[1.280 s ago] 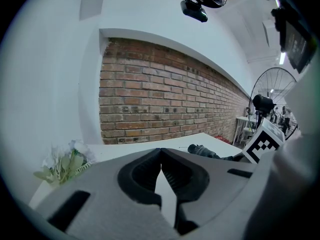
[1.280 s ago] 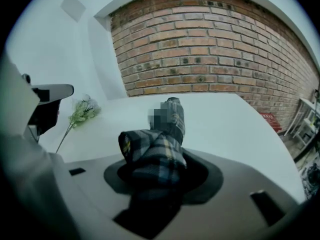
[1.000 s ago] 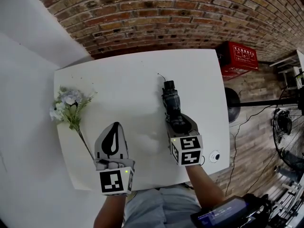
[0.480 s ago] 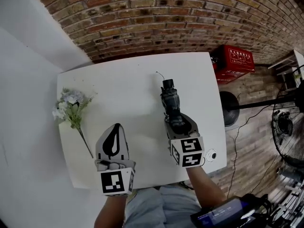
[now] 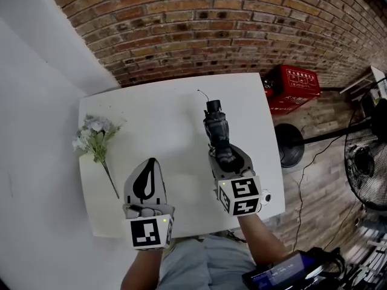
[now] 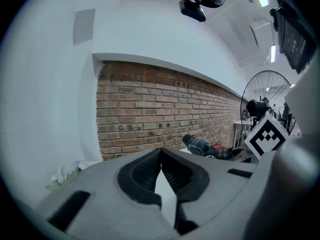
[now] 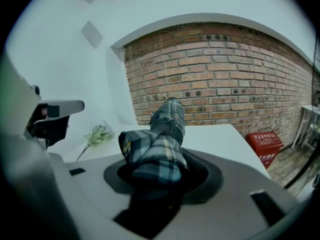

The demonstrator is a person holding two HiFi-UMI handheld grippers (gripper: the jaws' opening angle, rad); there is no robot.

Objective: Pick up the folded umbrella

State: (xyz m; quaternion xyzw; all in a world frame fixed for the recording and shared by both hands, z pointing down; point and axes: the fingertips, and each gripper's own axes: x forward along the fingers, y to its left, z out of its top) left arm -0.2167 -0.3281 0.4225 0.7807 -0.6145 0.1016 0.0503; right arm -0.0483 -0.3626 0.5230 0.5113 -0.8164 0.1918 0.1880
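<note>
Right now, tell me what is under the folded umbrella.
Only the white table shows beneath the folded umbrella, which the right gripper holds. The strip directly below it is covered in the head view.

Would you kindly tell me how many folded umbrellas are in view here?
1. The folded umbrella is clamped in the right tongs, over the right half of the white table; none seems hidden.

Wide open room lay on the white table (image 5: pixel 163 116) between the flower bunch (image 5: pixel 94 135) at its left edge and the umbrella (image 5: pixel 217 132).
</note>
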